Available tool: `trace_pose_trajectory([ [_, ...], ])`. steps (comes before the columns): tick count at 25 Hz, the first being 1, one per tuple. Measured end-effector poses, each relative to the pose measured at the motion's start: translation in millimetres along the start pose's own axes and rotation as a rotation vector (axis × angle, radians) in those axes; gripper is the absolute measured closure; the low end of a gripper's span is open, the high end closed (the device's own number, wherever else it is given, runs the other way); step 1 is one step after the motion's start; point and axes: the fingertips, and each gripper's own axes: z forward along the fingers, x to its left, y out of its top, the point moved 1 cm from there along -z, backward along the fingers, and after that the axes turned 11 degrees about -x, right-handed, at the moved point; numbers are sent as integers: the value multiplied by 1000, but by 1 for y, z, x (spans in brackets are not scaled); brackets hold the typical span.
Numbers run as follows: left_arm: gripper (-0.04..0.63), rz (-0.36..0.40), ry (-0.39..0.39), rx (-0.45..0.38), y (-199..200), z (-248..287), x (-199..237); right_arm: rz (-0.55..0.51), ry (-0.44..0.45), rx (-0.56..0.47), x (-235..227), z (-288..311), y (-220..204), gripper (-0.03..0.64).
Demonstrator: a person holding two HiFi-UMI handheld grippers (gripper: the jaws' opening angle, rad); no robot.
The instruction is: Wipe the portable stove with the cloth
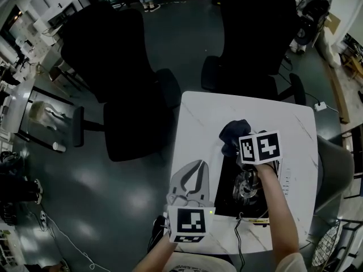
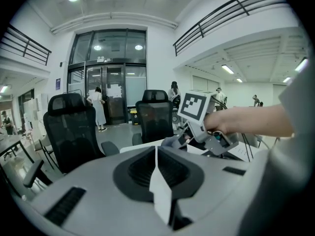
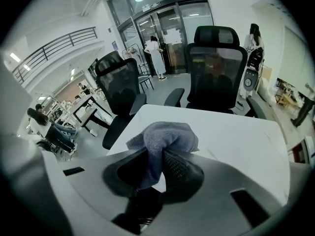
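Closest in the head view: left tongs [image 1: 198, 164], held over the near-left edge of the white table [image 1: 283, 115], just left of the portable stove [image 1: 226, 200]. Jaws pressed together along their whole length in the left gripper view [image 2: 156, 154], with nothing between them.

Right tongs [image 1: 235, 144] reach forward above the stove, my hand [image 1: 266, 171] behind the marker cube. Jaws clamped on the cloth [image 3: 165, 136]: a fold is pinched between the pads, and the rest bunches out past the tips.

Cloth [image 1: 232, 130] is dark and crumpled, sitting at the stove's far end, over its far edge and the tabletop beyond. Cannot tell whether it touches the stove surface.

Stove is black, lying lengthwise on the near half of the table, with the round burner [image 1: 247, 187] under my right forearm.

Two black office chairs [image 1: 108, 61] stand beyond the table.
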Motion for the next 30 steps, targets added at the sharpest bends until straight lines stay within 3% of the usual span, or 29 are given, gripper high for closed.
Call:
trace_pose_trajectory([
  [30,573,36,-77,-13,12,16,-56,-13,-97,84,-85,-42,-43,528],
])
